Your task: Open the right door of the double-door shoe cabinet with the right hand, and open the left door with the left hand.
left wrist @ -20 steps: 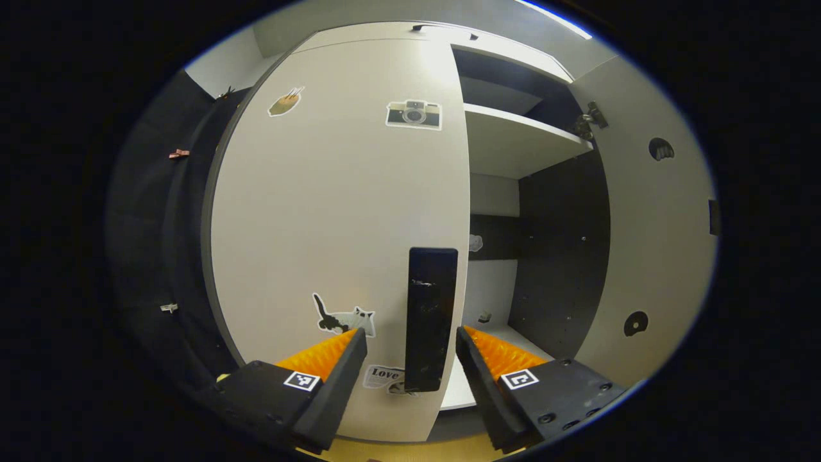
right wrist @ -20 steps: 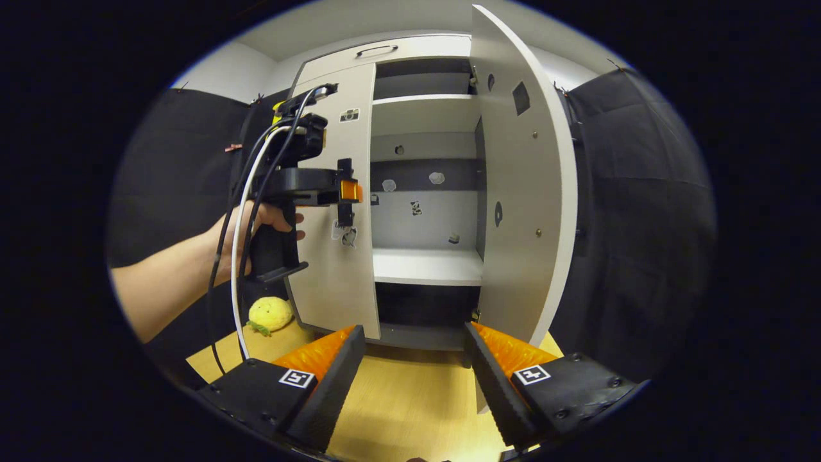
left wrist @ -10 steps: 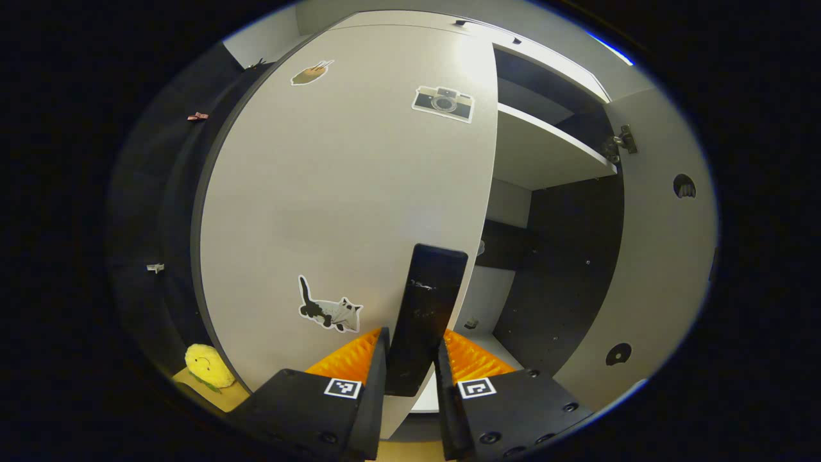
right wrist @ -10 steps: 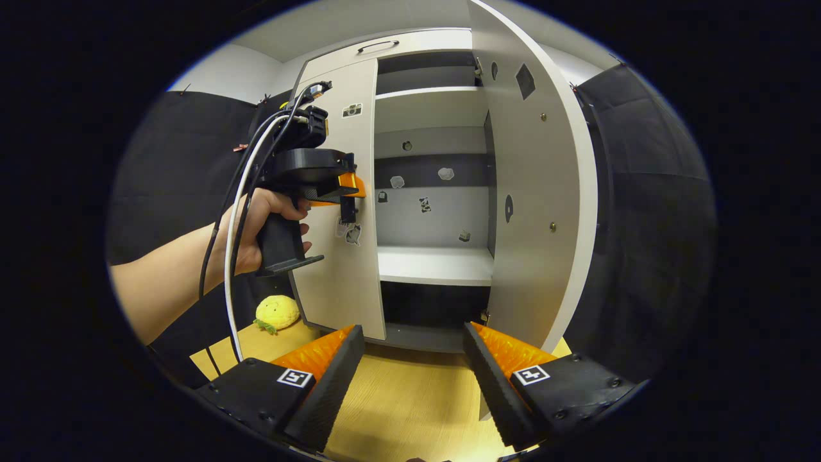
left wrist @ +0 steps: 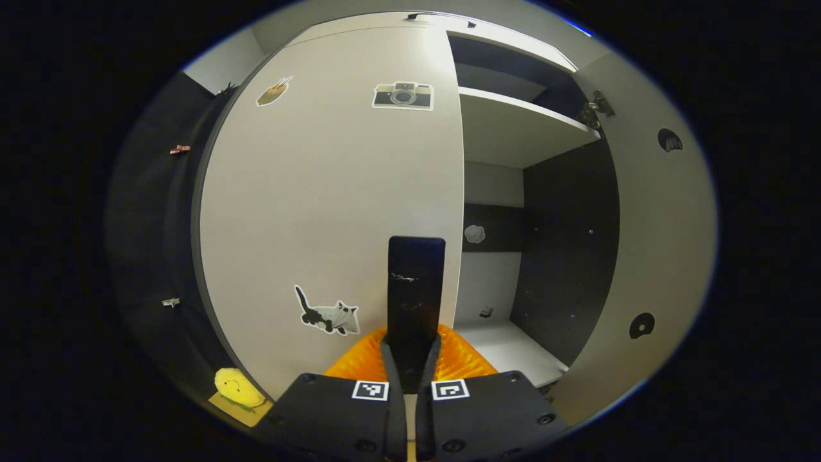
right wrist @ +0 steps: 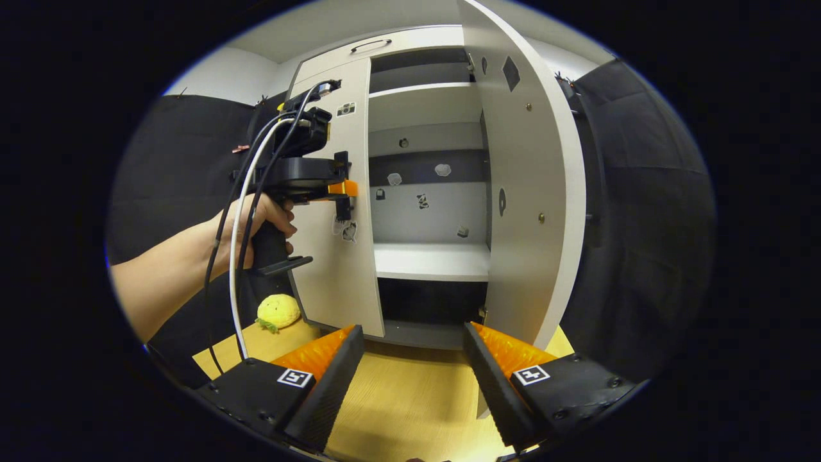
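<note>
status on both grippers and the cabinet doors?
Left gripper shut on black door handle. Right gripper open, idle. White right door open; white left door closed. Nothing obstructing.

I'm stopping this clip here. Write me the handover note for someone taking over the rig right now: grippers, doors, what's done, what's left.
Left gripper: shut on the handle of the left door.
Right gripper: open, holding nothing, back from the shoe cabinet above the floor.
Right door: swung wide open, shelves showing. That half is done.
The left door looks closed or barely off the frame.
Left to do: pull the handle with the left gripper and swing the left door open, then let go.
</note>
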Demonstrator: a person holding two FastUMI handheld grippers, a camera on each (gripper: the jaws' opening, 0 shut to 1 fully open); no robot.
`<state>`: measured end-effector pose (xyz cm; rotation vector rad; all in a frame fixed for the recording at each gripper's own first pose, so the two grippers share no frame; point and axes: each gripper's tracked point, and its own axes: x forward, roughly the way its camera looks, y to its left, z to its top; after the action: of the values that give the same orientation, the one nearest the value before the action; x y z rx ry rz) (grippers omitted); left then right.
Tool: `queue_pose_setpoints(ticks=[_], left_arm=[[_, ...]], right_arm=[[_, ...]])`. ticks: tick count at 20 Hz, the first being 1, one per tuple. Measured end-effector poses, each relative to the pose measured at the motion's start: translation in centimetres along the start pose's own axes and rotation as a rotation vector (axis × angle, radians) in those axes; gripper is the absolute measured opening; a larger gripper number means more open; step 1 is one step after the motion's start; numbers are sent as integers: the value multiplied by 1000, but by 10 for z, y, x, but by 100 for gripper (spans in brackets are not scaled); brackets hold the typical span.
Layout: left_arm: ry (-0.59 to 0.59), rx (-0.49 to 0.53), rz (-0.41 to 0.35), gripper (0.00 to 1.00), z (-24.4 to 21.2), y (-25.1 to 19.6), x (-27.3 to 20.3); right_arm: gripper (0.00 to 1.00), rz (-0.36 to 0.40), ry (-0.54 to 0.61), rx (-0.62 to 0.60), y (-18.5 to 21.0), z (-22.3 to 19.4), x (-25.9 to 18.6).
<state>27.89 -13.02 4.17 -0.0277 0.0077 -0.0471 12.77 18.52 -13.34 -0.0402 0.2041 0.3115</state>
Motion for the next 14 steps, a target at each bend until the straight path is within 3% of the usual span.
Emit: queue_pose_setpoints(ticks=[4,9,14], left_arm=[[3,10,11,10,-1,1,-4],[8,-19,-59,10,-1,3,-21],[11,-40,-68,10,-4,11,-53]], right_arm=[[97,-2,-5,1,0,2,-4],[97,-35,12,15,-1,4,-6],[97,-99,24,29,4,5,-10]])
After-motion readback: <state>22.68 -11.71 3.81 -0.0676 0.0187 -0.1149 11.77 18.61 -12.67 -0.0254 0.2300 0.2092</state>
